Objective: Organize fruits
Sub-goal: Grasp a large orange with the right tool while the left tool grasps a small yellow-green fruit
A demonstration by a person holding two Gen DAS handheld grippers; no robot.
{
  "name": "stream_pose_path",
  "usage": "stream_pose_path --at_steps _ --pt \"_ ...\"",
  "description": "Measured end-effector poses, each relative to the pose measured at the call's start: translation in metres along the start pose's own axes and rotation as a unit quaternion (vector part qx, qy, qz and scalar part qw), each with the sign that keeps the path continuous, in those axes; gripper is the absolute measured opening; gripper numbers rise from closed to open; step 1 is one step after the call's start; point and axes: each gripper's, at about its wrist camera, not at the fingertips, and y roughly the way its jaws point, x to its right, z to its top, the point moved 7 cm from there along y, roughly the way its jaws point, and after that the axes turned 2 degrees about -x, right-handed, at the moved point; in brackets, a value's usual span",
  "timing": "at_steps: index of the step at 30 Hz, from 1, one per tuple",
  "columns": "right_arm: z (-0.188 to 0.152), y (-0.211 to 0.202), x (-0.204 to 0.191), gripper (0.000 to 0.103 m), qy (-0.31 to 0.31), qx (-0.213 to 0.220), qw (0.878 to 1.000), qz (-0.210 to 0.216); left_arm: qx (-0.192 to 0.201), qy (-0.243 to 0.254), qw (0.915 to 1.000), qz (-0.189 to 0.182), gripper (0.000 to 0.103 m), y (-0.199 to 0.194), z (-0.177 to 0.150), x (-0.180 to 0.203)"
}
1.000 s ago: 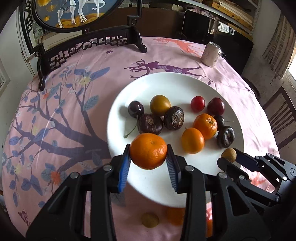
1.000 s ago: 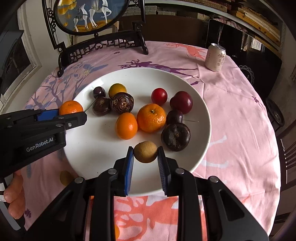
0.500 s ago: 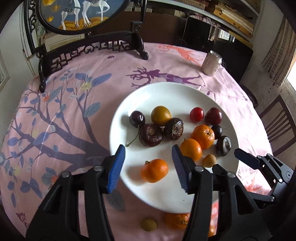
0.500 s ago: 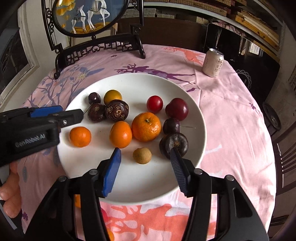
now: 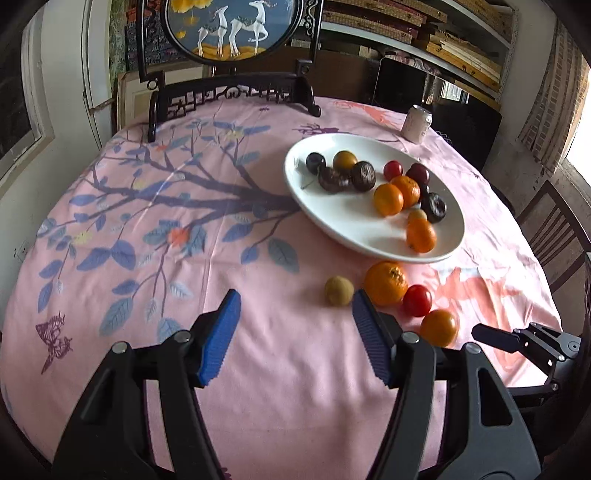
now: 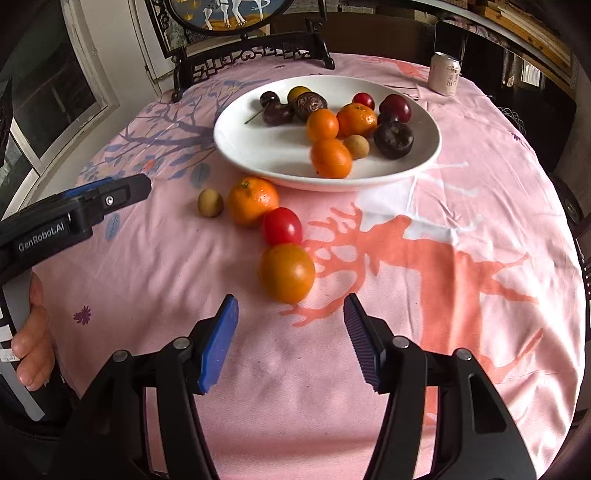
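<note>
We list 2 tools, left tool [image 5: 293, 336] and right tool [image 6: 290, 341], both spread wide, empty; 4 fruits [image 6: 286, 272] on bench beside plate [image 6: 236, 138], whose rear fruits overlap, partly hidden.

Both grippers hover with jaws spread wide and empty: left gripper [image 5: 293, 338], right gripper [image 6: 290, 339], side by side.

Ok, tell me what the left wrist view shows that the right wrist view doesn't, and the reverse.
Only the left wrist view shows the butterfly print, the whole deer picture and the stacked shelves. Only the right wrist view shows the person's fingers and the window. Both show the white plate of fruit, four loose fruits including the red tomato, the can, and both tongs open.
</note>
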Motion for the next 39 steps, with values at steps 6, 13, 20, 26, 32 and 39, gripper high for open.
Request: stream_pose_path --at_steps 6,13,20,26,32,39 --pt "0.010 0.016 -0.003 0.060 0.001 -0.006 1.000 -0.002 -0.013 -0.020 0.9997 0.004 0.064 -0.001 -0.016 -0.018" --pt "0.015 0.030 0.000 0.036 0.008 -0.002 1.000 -0.005 -0.017 -0.022 0.9996 -0.009 0.064 -0.005 -0.018 -0.018" --pt "0.012 0.005 0.009 0.036 0.026 0.020 0.999 0.012 -0.028 0.042 0.9987 -0.004 0.065 0.015 -0.013 0.012" --pt "0.002 -0.010 0.026 0.036 0.056 0.027 0.998 0.023 -0.073 0.074 0.9946 -0.005 0.060 0.062 -0.010 0.032" --pt "-0.003 -0.014 0.037 0.036 0.079 0.032 0.996 0.033 -0.064 0.073 0.9953 0.002 0.043 0.075 0.000 0.036" --pt "-0.001 -0.017 0.031 0.036 0.074 0.037 0.996 0.039 -0.051 0.067 0.9961 -0.025 0.026 0.062 -0.003 0.040"
